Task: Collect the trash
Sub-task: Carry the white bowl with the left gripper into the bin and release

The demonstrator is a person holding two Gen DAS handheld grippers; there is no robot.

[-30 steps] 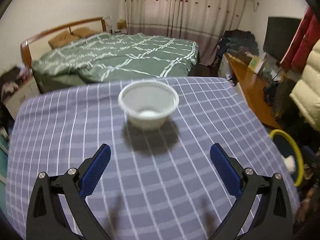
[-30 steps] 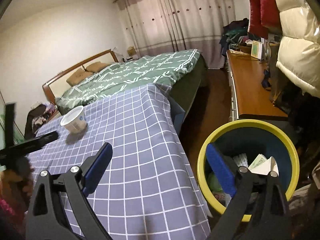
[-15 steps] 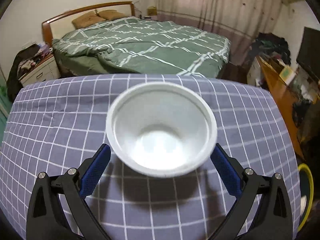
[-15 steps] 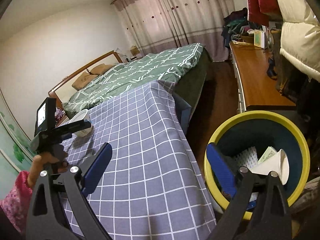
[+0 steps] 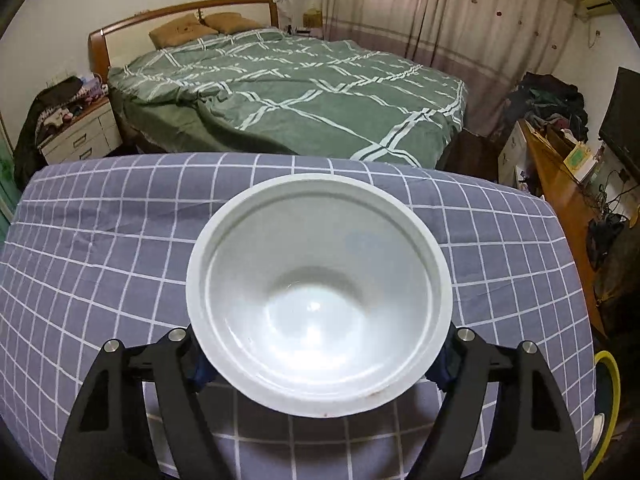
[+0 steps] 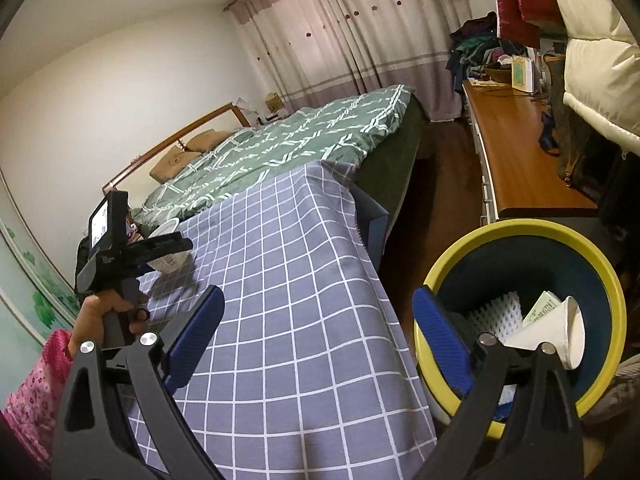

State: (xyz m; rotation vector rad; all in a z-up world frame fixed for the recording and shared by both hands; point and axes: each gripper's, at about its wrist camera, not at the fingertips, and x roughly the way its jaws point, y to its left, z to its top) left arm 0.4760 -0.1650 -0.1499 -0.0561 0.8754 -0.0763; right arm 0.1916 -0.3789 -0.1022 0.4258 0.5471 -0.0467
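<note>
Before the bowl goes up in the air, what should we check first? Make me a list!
1. White bowl sits between the left gripper fingers: ok.
2. Jaws are closing; whether the pads press the bowl yet: cannot tell.
3. Bowl looks empty, nothing to spill: ok.
4. Bowl upright on the checked tablecloth: ok.
5. Yellow-rimmed bin open, with room above the paper inside: ok.
6. Right gripper open, holding nothing, away from the bowl: ok.

Dim indoor light; sharp focus; glare inside the bowl (image 5: 316, 304); fisheye-bent, dark corners.
</note>
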